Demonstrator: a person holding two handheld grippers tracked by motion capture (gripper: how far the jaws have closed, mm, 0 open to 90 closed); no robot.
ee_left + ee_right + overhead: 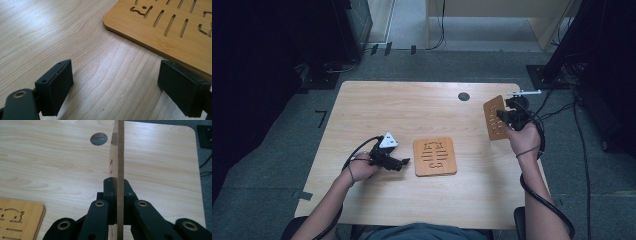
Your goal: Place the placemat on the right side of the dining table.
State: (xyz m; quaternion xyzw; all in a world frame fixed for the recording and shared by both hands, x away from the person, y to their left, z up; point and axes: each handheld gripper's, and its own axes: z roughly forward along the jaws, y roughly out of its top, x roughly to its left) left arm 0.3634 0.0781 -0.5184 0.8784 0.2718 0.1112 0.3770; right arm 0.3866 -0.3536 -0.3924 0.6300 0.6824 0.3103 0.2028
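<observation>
Light wood-grain table (377, 107) with rounded corners, standing on grey carpet; a round cable grommet hole (464, 96) sits near its far edge, right of centre.

Two square bamboo trivets with cut-out slots. Flat trivet (435, 156) lies on the tabletop near the middle, slightly toward the person's side, slots running across its face. In the left gripper view its rounded corner and slot pattern (165, 27) take up the upper right, flat on the table.

Lifted trivet (494, 118) is held up off the table over the right edge zone, tilted on edge (nearly vertical, face turned toward the table centre). In the right gripper view it runs edge-on (120, 157) straight up the middle of the frame, with the grommet hole just left of it.

Right gripper (507, 116): jaws pressed together on the lifted trivet, pinching its lower edge from both faces; clamp point visible in its own view (117, 195). Cable trails down along the right forearm.

Left gripper (398, 162): low over the table, just left of the flat trivet, tips pointing at it, apart from its edge. Jaws spread wide (117, 90), nothing between them but bare tabletop. The right-hand jaw sits just beside the trivet edge; contact can't be told.
</observation>
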